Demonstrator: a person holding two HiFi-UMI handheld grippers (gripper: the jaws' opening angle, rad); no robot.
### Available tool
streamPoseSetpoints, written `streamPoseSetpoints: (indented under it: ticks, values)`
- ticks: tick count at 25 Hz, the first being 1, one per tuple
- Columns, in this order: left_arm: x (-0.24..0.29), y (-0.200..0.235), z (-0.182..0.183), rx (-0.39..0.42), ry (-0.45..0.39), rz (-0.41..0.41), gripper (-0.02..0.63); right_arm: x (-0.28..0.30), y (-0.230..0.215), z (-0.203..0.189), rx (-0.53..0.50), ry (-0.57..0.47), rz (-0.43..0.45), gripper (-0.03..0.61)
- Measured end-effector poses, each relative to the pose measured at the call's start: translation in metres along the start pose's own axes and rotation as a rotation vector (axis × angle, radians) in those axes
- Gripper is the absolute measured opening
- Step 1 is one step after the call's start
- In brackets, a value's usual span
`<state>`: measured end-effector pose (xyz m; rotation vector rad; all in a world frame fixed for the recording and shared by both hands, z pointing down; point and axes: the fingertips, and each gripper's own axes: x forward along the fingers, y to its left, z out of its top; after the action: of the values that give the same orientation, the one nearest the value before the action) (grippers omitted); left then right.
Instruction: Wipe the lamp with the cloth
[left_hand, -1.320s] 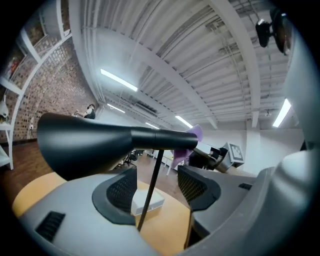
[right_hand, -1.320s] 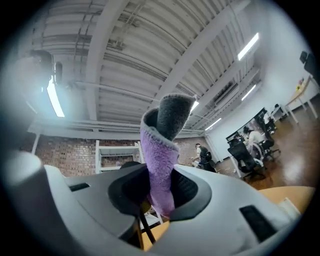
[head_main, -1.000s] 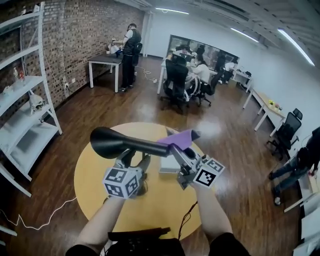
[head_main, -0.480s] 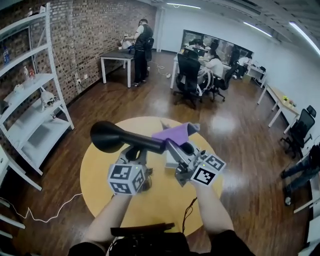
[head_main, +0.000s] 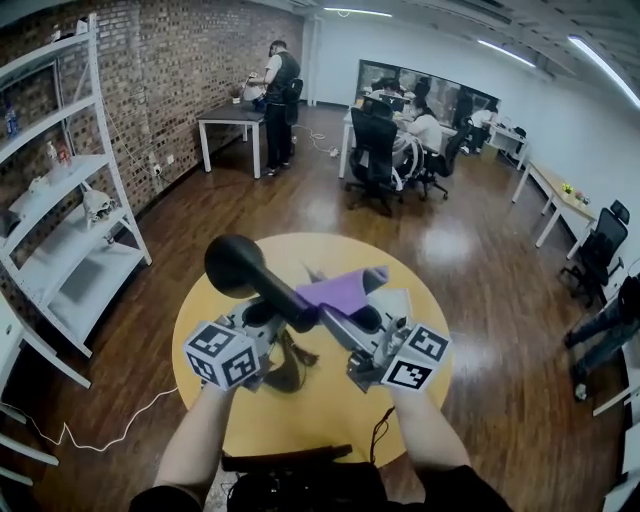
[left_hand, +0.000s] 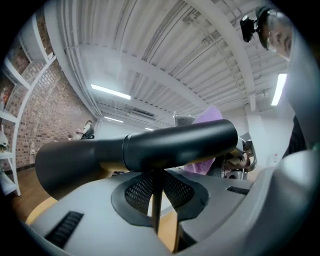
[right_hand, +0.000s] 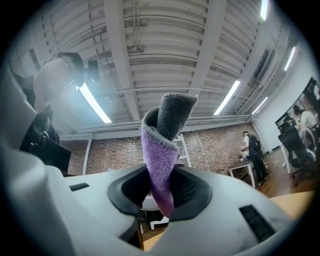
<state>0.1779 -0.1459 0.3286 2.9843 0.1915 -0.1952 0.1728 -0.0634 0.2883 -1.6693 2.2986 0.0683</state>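
Closest in, a round yellow table, rim curving free on every side, with a thin black cable trailing off its near edge. Around it, open dark wood floor ahead and to the right. To the left, a loose white cable snaking over the boards, then a white open shelving unit against the brick wall.

Above the tabletop, the left gripper: jaws just closed, now clenched on the thin dark stem of the black desk lamp, pads all but meeting around it. Lamp's long tube lying crosswise just over those jaws, round shade raised up and to the left.

Just beside it, the right gripper: jaws partly apart, pinching a folded purple cloth with a grey underside between both pads, the cloth standing out past the tips. Cloth up at the right end of the lamp's tube; touching or just short of it, impossible to tell.

Farther off, black office chairs with seated people at desks. Beyond those, a standing person at a grey table by the brick wall, and a row of long desks along the right wall.
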Motion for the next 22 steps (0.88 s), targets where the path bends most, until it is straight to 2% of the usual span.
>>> streamPoseSetpoints:
  ticks: [5, 10, 14, 18, 22]
  values:
    - [-0.026, -0.008, 0.002, -0.062, 0.023, -0.184, 0.037, 0.02, 0.035, -0.012, -0.006, 0.046, 0.107, 0.095]
    - [-0.052, -0.02, 0.004, -0.11, 0.049, -0.362, 0.037, 0.038, 0.065, -0.018, 0.02, 0.064, 0.261, 0.095]
    - [-0.068, -0.026, 0.004, -0.122, 0.05, -0.466, 0.034, 0.053, 0.071, -0.022, 0.012, 0.063, 0.319, 0.095]
    - [-0.075, -0.029, 0.005, -0.097, 0.048, -0.485, 0.026, 0.065, 0.055, -0.019, -0.001, 0.034, 0.285, 0.095]
    - [-0.074, -0.032, 0.005, -0.086, 0.032, -0.478, 0.025, 0.071, 0.01, -0.024, -0.003, 0.03, 0.144, 0.095]
